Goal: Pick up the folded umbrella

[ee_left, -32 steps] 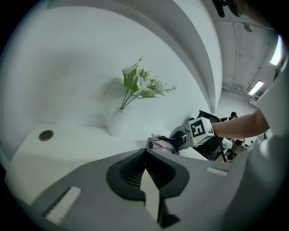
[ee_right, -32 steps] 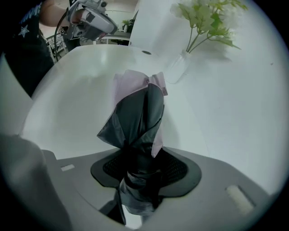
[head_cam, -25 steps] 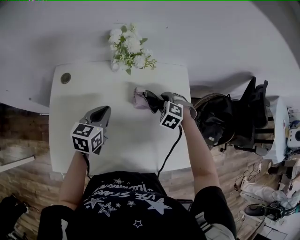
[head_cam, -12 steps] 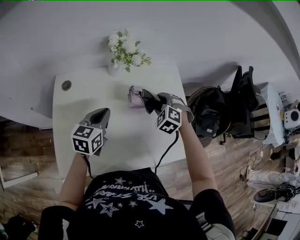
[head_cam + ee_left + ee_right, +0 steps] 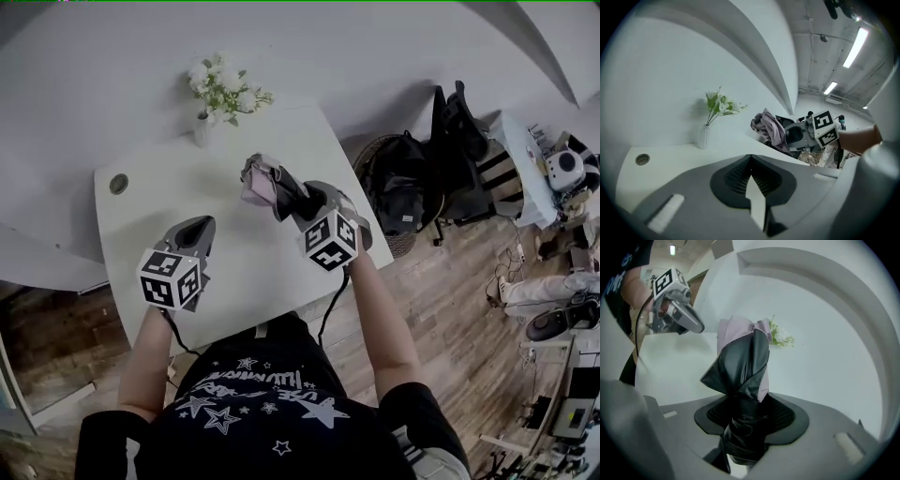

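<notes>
The folded umbrella point(image 5: 259, 181), pink with black fabric, hangs in the air above the white table point(image 5: 234, 277). My right gripper point(image 5: 286, 199) is shut on its black lower part, and the pink end points up and away. In the right gripper view the umbrella point(image 5: 743, 359) rises from between the jaws of the right gripper point(image 5: 744, 425). My left gripper point(image 5: 195, 232) hovers over the table's left part, shut and with nothing in it. Its tips point(image 5: 750, 158) meet in the left gripper view, which also shows the umbrella point(image 5: 769, 129) off to the right.
A small white vase of white flowers point(image 5: 220, 96) stands at the table's far edge. A round cable hole point(image 5: 118, 184) lies at the far left corner. Right of the table stand a basket holding a black bag point(image 5: 398, 192) and dark clothes on a rack point(image 5: 459, 141). A wall runs behind.
My right gripper has risen and rolled with the umbrella, lifting it off the table. The left gripper has drifted slightly upward. The head view has swung, so the table now looks tilted.
</notes>
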A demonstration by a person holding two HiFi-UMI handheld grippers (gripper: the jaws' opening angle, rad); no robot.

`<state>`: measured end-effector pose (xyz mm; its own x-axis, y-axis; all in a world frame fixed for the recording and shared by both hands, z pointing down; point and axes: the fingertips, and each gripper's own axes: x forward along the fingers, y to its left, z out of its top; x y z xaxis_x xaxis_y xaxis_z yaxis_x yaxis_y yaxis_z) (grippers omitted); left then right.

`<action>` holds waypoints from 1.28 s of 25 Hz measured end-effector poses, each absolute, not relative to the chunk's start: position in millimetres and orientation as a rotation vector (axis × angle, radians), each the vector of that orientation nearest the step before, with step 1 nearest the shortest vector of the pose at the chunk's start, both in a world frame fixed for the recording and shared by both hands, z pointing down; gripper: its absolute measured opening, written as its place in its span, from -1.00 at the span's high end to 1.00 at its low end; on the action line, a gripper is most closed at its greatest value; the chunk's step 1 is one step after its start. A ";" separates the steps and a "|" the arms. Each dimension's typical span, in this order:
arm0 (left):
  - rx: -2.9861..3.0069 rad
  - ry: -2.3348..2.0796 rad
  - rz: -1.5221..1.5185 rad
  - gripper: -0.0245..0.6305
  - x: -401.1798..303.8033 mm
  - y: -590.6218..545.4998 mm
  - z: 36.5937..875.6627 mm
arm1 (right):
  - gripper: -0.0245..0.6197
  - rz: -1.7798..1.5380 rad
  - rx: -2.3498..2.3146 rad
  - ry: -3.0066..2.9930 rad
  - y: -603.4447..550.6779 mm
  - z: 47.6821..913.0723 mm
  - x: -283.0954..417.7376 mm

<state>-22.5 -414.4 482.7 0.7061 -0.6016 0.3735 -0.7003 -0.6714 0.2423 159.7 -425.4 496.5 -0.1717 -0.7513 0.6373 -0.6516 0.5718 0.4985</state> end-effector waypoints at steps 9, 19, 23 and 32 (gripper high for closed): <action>2.628 -0.894 0.362 0.92 4.9 -386.6 473.1 | 0.20 0.150 1.436 -2.108 -376.1 458.9 144.1; 2.647 -0.861 0.373 0.92 24.5 -343.1 472.1 | 0.20 0.359 1.568 -2.258 -321.3 451.7 141.8; 2.653 -0.883 0.363 0.92 18.9 -299.9 471.0 | 0.20 0.357 1.578 -2.324 -273.5 447.3 132.3; 2.643 -0.916 0.366 0.92 9.0 -269.6 463.1 | 0.20 0.398 1.596 -2.355 -248.1 444.4 125.9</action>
<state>9.0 -269.6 463.1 0.7616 -0.5520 0.3395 -0.6339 -0.7435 0.2130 125.9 -248.1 444.4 -0.3581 -0.8577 0.3689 -0.9313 0.3564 -0.0753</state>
